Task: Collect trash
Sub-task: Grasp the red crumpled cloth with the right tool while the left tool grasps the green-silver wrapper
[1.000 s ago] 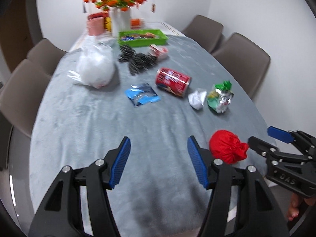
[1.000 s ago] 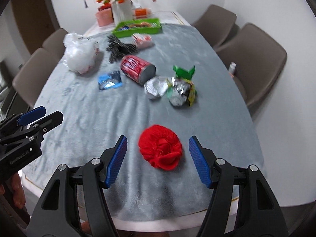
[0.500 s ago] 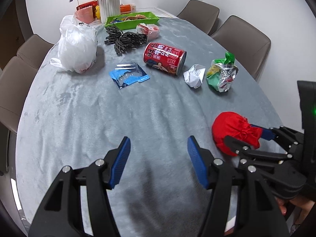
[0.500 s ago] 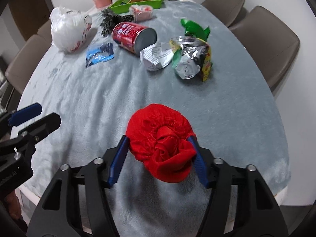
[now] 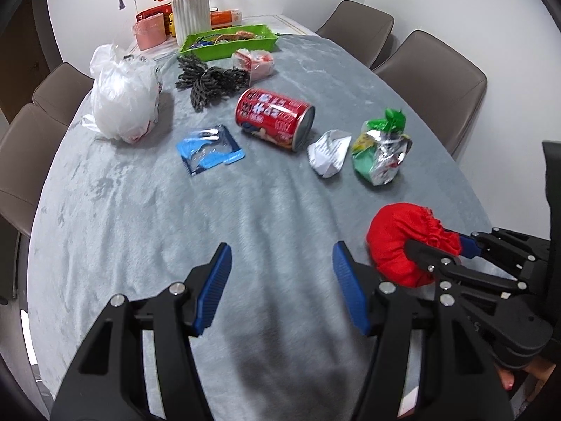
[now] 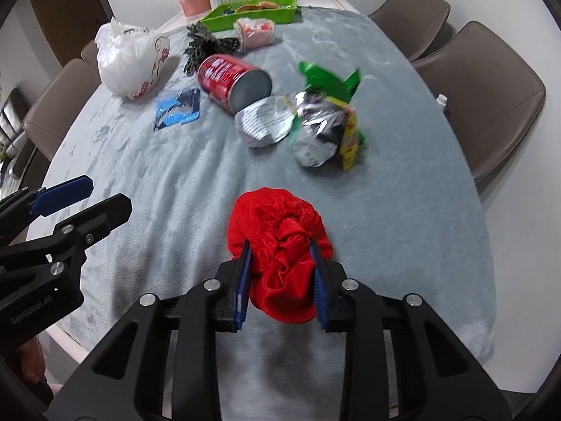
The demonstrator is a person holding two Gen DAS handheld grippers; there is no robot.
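Here, right claw [image 6: 280, 273] has just closed onto one red pouch [image 6: 277, 235]; left claw [image 5: 280, 280] gapes, empty; one can [image 5: 273, 117].

A dining room in a home. A long oval desk [image 5: 140, 210], covered with a grey plush cloth, fills the room; taupe upholstered dining chairs [image 5: 434, 70] line both long sides, and plain white walls close in at the far end. There a white ribbed vase [image 5: 191, 14] holds orange blossom sprays hung with small charms, flanked by a pink box [image 5: 150, 33] and a green plastic tray [image 5: 228, 44] of small items. Household litter lies on the cloth: a knotted white plastic bag [image 5: 122, 105], a red tin can [image 5: 273, 117] on its side, crumpled paper [image 5: 329, 152] and a foil snack wrapper [image 5: 382, 154].
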